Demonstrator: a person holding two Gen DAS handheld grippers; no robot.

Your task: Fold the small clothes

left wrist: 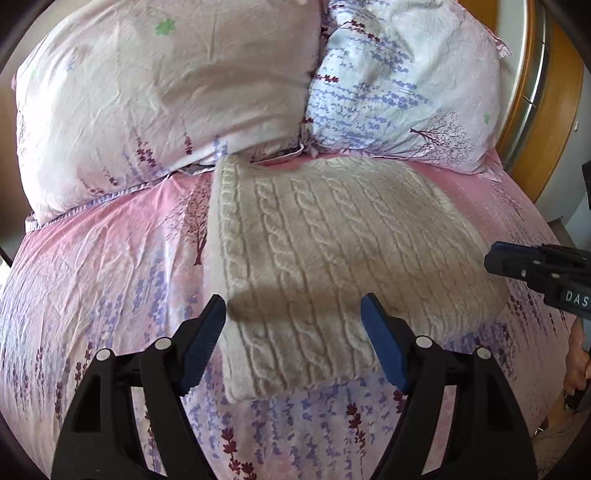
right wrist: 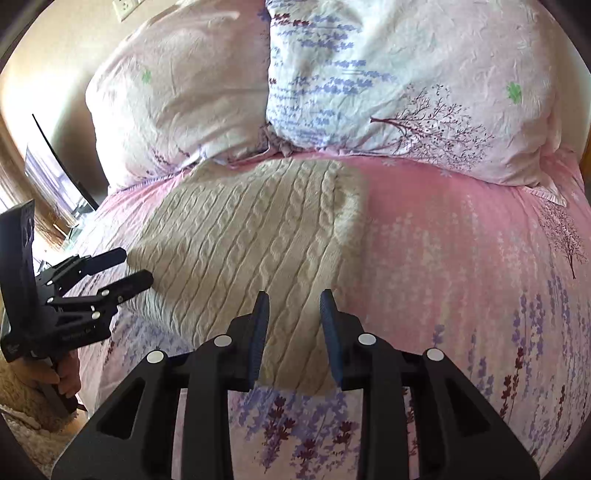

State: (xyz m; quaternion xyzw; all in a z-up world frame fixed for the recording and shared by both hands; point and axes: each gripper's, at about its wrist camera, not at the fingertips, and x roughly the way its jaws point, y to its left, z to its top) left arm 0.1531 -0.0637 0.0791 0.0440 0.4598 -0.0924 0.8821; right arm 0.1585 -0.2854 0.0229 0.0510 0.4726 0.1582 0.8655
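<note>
A cream cable-knit sweater [left wrist: 332, 251] lies folded into a rough rectangle on the pink floral bedsheet [left wrist: 110, 280]; it also shows in the right wrist view [right wrist: 251, 243]. My left gripper [left wrist: 293, 304] is open and empty, hovering over the sweater's near edge. It also shows at the left of the right wrist view [right wrist: 138, 266], beside the sweater's left edge. My right gripper [right wrist: 293, 297] is open and empty above the sweater's near right corner. Its fingers show at the right edge of the left wrist view [left wrist: 498, 258].
Two floral pillows [left wrist: 166, 96] [left wrist: 402, 85] lie just behind the sweater at the head of the bed. A wooden headboard [left wrist: 554, 92] curves at the far right. A wall with a socket [right wrist: 125, 7] and a dark screen [right wrist: 55, 173] stand left of the bed.
</note>
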